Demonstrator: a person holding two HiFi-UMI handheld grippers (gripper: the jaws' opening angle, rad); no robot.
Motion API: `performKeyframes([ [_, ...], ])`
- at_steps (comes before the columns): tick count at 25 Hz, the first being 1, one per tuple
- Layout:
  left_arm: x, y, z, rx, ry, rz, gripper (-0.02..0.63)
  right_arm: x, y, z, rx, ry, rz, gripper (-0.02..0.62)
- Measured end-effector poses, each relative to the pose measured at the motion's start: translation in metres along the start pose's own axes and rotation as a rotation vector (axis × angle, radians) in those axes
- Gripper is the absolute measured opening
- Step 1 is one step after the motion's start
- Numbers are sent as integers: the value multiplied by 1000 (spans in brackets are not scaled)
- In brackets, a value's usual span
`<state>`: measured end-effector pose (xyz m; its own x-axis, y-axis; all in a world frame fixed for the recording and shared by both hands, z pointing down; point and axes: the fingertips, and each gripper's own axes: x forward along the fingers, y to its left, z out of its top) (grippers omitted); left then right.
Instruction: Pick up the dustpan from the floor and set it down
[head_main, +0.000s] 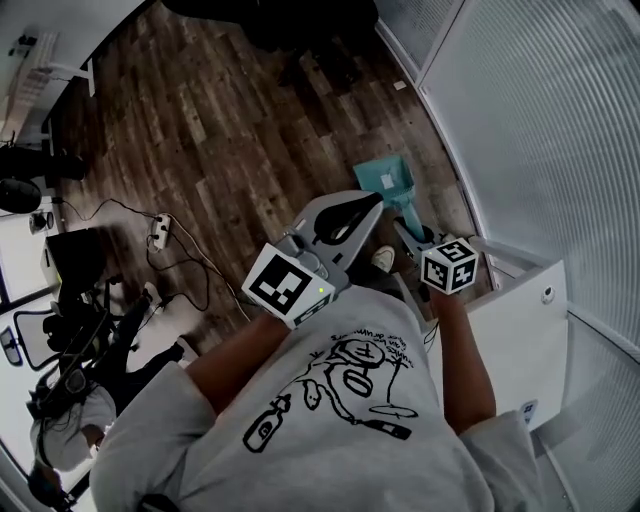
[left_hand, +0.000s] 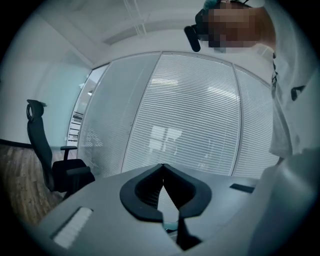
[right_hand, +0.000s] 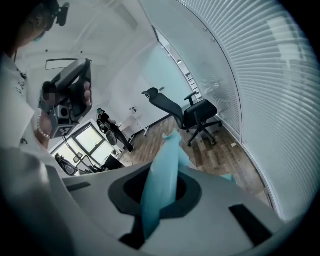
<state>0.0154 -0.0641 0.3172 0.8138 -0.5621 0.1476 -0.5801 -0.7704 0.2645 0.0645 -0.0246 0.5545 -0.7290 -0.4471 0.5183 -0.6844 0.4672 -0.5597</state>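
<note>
Head view: dark wood-plank floor (head_main: 220, 130), open at top (black cables (head_main: 196, 262) left).
Edge: white slatted wall (head_main: 560, 130) right.
Right gripper (right_hand: 167, 167): clamped on teal plastic dustpan (right_hand: 161, 190).
Left gripper (left_hand: 162, 166): jaws together.

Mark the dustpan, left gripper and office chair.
dustpan (head_main: 397, 186): head view, teal pan.
left gripper (left_hand: 162, 167): left gripper view, where its fingertips meet.
office chair (right_hand: 201, 111): right gripper view, seat.

A glass wall hung with white horizontal blinds (head_main: 560, 130) glows with pale light. Dark wood-plank flooring (head_main: 220, 120) runs up to its base. A black wheeled office chair (right_hand: 192, 112) stands just beside that wall. A white power strip with black cables (head_main: 160, 232) lies well apart from it.
</note>
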Motion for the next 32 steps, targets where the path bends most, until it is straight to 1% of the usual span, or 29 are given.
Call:
performKeyframes([
  [10, 1, -8, 14, 26, -32, 2, 2, -39, 28, 45, -23, -65, 1, 9],
  [17, 4, -10, 27, 45, -32, -17, 2, -63, 51, 73, -42, -97, -3, 9],
  [26, 3, -8, 36, 63, -40, -28, 2, -93, 82, 95, -54, -152, -9, 9],
  [32, 5, -4, 38, 63, -38, -28, 2, -104, 89, 107, -53, -179, -14, 9],
])
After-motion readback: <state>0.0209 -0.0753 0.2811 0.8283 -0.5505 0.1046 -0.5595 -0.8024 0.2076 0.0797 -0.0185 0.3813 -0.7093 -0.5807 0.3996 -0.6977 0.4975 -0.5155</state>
